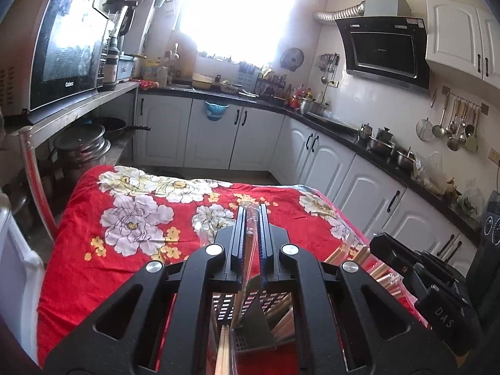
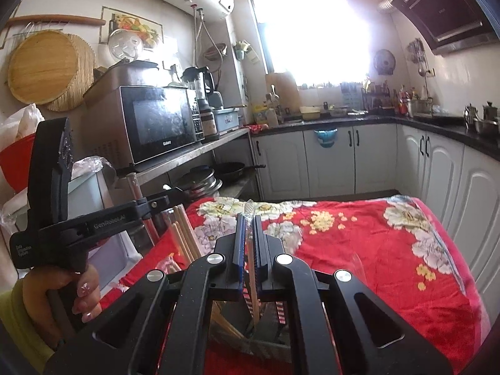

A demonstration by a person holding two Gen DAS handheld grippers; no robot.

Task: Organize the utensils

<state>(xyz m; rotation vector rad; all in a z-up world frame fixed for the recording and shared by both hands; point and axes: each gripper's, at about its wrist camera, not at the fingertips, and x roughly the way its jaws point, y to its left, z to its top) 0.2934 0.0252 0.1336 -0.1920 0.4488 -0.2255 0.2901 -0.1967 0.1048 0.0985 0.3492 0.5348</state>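
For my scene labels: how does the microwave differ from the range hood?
The microwave stands on a shelf; the range hood hangs on the wall. The microwave has a silver casing; the range hood is black, with a ribbed duct above. Both have dark glossy fronts.

Kitchen surroundings, as I see them.
I note a red floral tablecloth [image 1: 131, 218], microwave [image 2: 156, 122] on a shelf, range hood [image 1: 384, 50], white cabinets [image 1: 215, 137], bright window [image 2: 312, 31].

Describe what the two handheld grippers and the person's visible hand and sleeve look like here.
Both grippers are matte black with silver round pivot bolts and blue ribbed finger pads. The left gripper, seen side-on from the right wrist view, carries white "GenRobot.AI" lettering. The left hand has decorated nails and a yellow-green sleeve. The right gripper looks identical.
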